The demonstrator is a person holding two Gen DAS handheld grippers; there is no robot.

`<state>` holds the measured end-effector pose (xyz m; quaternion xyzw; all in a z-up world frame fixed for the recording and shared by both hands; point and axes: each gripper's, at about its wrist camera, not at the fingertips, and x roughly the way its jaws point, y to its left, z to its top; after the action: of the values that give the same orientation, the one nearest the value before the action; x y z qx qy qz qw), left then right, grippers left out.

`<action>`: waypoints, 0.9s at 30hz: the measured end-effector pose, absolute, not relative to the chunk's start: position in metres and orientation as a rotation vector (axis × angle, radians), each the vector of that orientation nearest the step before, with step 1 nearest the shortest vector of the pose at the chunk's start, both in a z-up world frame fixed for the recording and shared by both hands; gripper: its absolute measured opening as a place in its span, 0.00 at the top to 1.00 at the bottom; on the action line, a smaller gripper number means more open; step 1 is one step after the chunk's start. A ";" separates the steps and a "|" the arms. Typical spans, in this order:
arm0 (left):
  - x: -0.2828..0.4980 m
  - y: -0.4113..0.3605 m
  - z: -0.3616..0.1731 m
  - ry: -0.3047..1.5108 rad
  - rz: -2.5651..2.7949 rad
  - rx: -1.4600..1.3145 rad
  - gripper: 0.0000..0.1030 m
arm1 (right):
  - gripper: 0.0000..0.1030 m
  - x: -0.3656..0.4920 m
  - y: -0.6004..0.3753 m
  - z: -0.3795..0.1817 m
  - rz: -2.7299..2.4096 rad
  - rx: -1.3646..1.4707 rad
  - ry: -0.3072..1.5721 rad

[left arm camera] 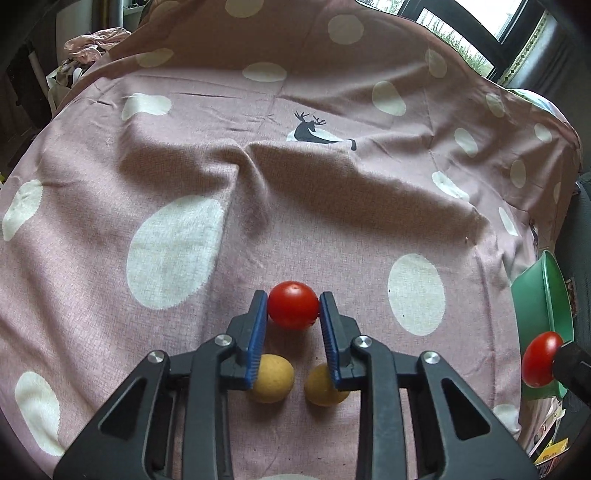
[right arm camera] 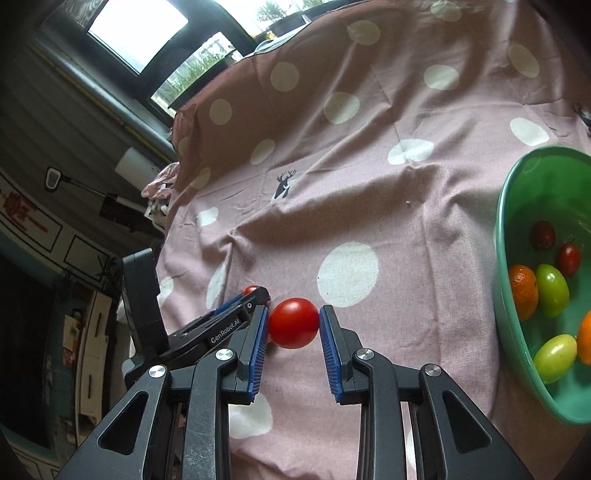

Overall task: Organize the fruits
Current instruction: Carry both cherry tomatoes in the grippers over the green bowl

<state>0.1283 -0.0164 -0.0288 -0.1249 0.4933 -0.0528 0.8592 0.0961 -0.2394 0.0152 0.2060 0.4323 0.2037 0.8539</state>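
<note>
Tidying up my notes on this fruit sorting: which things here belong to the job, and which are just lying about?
Job:
red tomato in left gripper
red tomato in right gripper
two yellow fruits
green bowl of fruit

Lying about:
spotted cloth
crumpled clothes

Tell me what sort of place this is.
Probably a room in a home: a pink spotted cloth with deer prints covers the surface, a window shows greenery outside, and a green bowl holds small fruits.

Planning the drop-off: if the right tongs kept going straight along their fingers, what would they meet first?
Probably the bare pink spotted cloth, no fruit. The right tongs, shut on a red tomato, point left of the green bowl. Depth is unclear.
</note>
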 end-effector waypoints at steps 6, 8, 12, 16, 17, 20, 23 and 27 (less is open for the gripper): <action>0.111 -0.027 -0.003 0.963 -0.135 -0.244 0.73 | 0.71 0.090 -0.259 0.022 0.388 0.460 0.879; 0.103 -0.034 0.010 0.934 -0.166 -0.240 0.73 | 0.71 0.086 -0.268 0.024 0.371 0.473 0.862; 0.083 -0.049 0.038 0.856 -0.223 -0.220 0.73 | 0.71 0.075 -0.288 0.030 0.327 0.504 0.817; 0.063 -0.063 0.063 0.796 -0.271 -0.212 0.73 | 0.71 0.064 -0.311 0.036 0.266 0.530 0.774; 0.058 -0.069 0.068 0.781 -0.280 -0.206 0.73 | 0.71 0.063 -0.317 0.038 0.245 0.534 0.762; 0.045 -0.088 0.083 0.744 -0.319 -0.186 0.73 | 0.71 0.058 -0.338 0.044 0.198 0.560 0.724; 0.036 -0.108 0.098 0.706 -0.371 -0.176 0.73 | 0.71 0.052 -0.360 0.047 0.144 0.589 0.701; 0.031 -0.140 0.107 0.691 -0.442 -0.161 0.73 | 0.71 0.046 -0.384 0.047 0.060 0.601 0.684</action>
<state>0.0307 -0.1401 0.1075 -0.0782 0.3357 -0.2145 0.9139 0.0461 -0.3843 0.0466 0.2900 0.3301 0.0287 0.8978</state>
